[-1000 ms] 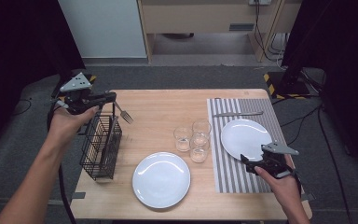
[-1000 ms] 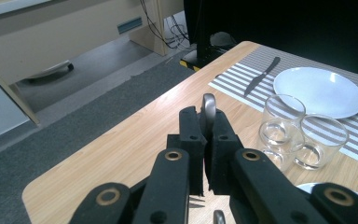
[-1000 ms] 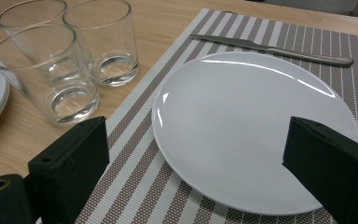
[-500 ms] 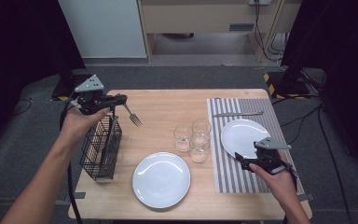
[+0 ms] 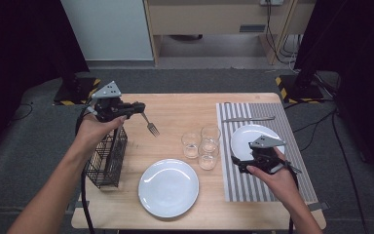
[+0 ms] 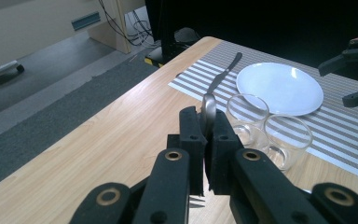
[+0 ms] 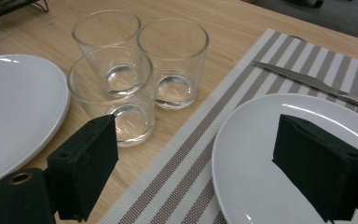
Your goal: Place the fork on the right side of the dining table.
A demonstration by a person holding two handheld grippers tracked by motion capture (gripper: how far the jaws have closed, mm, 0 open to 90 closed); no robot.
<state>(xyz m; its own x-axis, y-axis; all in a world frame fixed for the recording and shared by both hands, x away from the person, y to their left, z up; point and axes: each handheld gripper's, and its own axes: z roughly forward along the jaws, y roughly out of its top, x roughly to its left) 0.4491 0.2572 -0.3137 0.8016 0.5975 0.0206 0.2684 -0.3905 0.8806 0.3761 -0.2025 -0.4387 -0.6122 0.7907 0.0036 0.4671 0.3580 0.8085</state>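
My left gripper point(image 5: 140, 107) is shut on a metal fork point(image 5: 150, 126), held over the wood table to the right of a black wire basket point(image 5: 108, 156), tines hanging down. In the left gripper view the fork's handle point(image 6: 208, 108) stands pinched between the jaws. My right gripper point(image 5: 236, 165) hovers open over the striped placemat point(image 5: 272, 187), at the near-left rim of a white plate point(image 5: 253, 139). Its jaws have just been closing a little; they grip nothing, and the plate's rim point(image 7: 223, 140) lies below the gap. Three glasses point(image 5: 202, 144) stand between the grippers.
A second white plate point(image 5: 169, 186) lies on the bare wood near the front edge. A knife point(image 5: 248, 118) rests across the far end of the placemat. The table's wooden top point(image 5: 185, 109) stretches behind the glasses. Cables trail on the floor beyond.
My left gripper carried the fork to the right and lower, away from the basket toward the table's middle. My right gripper shifted left along the plate's near rim and rose slightly.
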